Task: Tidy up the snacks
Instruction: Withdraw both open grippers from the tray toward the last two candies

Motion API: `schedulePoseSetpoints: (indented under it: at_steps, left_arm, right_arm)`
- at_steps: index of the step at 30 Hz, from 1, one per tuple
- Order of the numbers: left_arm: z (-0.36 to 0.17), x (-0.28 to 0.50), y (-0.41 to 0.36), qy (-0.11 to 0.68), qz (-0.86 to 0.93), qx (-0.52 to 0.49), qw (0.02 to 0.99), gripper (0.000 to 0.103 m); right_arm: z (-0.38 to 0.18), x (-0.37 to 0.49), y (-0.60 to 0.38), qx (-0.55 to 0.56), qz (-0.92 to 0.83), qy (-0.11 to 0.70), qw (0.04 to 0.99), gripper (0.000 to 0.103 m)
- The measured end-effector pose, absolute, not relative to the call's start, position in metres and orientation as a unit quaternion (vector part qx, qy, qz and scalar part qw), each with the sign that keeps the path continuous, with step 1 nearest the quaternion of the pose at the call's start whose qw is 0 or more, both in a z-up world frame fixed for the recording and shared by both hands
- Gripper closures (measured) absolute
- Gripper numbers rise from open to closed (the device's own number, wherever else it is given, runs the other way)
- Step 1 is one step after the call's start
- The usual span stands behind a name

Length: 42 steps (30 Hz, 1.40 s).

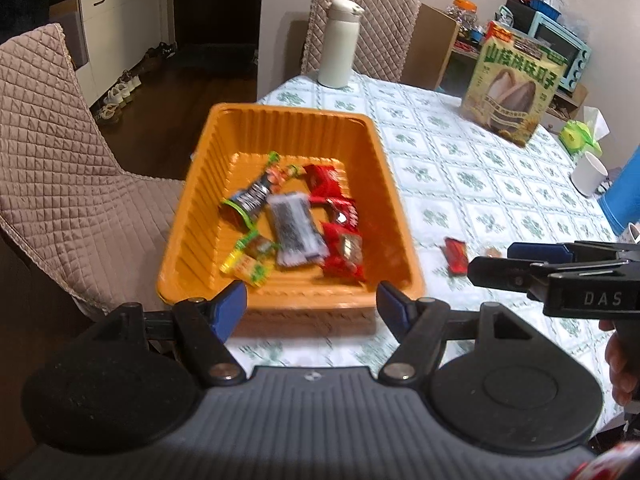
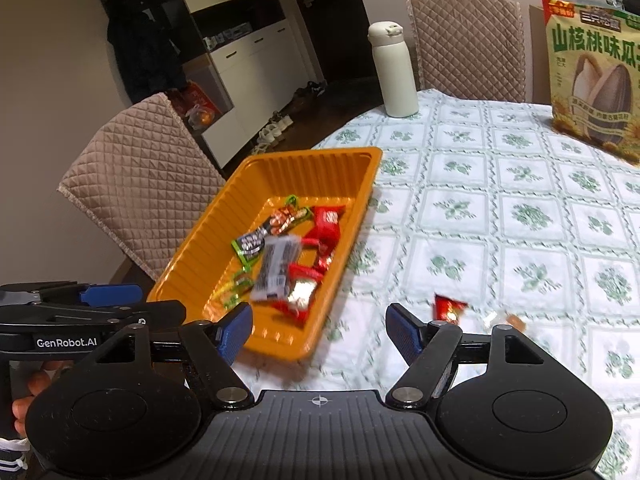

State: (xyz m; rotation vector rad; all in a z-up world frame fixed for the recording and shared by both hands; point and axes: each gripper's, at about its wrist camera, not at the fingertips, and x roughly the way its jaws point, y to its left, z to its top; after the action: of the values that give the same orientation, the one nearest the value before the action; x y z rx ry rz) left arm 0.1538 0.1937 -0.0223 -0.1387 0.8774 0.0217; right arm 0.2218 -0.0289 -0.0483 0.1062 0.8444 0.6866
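An orange tray (image 1: 192, 216) (image 2: 192, 264) sits at the table's left edge and holds several small snack packets, red, green and silver-black (image 1: 294, 230) (image 2: 276, 268). A red snack packet (image 1: 456, 254) (image 2: 448, 307) lies on the tablecloth right of the tray, with a small clear-wrapped candy (image 1: 493, 252) (image 2: 505, 319) beside it. My left gripper (image 1: 310, 308) is open and empty, just short of the tray's near rim. My right gripper (image 2: 320, 332) is open and empty, between the tray's near corner and the red packet; it also shows in the left wrist view (image 1: 520, 266).
A white thermos (image 1: 338, 44) (image 2: 394, 70) stands at the far table edge. A big sunflower seed bag (image 1: 512, 88) (image 2: 596, 76) stands at the right. A white mug (image 1: 588, 174) and tissue pack (image 1: 580, 136) are far right. Quilted chairs (image 1: 52, 152) (image 2: 136, 184) flank the table.
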Motion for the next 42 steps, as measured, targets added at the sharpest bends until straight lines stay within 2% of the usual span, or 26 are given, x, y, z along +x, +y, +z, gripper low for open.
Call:
schedulePoseSetpoints:
  at_steps: [25, 42]
  left_arm:
    - [-0.050, 0.129, 0.079, 0.451, -0.005, -0.073, 0.890, 0.035]
    - [-0.063, 0.161, 0.030, 0.449, -0.032, -0.042, 0.892, 0.040]
  right_arm:
    - [-0.073, 0.197, -0.142, 0.019, 0.311, 0.429, 0.848, 0.030]
    - [-0.084, 0.214, -0.187, 0.018, 0.280, 0.430, 0.858, 0.030]
